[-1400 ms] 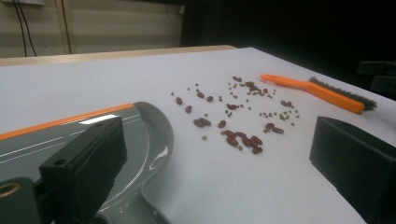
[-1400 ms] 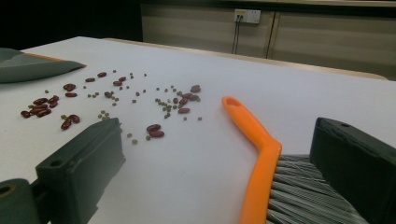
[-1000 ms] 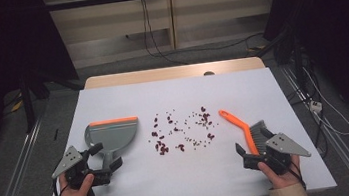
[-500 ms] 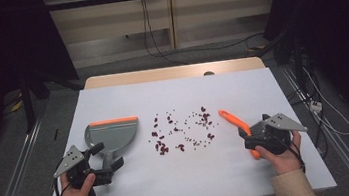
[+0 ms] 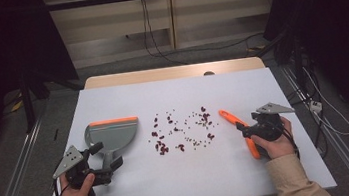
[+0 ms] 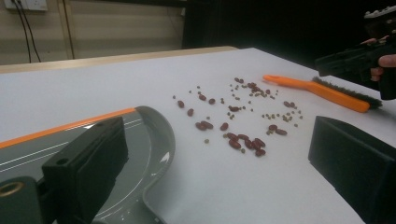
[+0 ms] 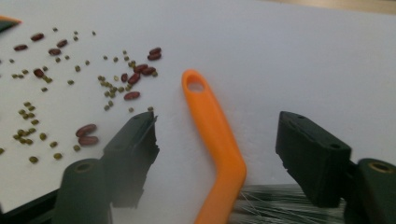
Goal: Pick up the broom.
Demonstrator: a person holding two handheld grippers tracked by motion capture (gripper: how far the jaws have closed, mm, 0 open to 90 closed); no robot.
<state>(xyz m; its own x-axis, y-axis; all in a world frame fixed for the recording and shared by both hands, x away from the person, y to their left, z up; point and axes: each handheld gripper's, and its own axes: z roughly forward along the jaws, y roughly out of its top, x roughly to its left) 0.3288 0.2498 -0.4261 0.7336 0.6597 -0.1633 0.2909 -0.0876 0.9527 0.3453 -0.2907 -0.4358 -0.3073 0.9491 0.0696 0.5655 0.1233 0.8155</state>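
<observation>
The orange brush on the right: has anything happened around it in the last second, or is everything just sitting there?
The right gripper has moved forward from the table's near edge and turned over the brush; its open jaws now straddle the orange handle without clamping it. The brush itself has not shifted. The left gripper, the dustpan and the scattered beans stayed as they were.

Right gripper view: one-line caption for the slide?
Open right gripper straddles the orange brush handle, scattered beans on the white table.

Cables (image 5: 154, 35) on the floor (image 5: 237, 50)
</observation>
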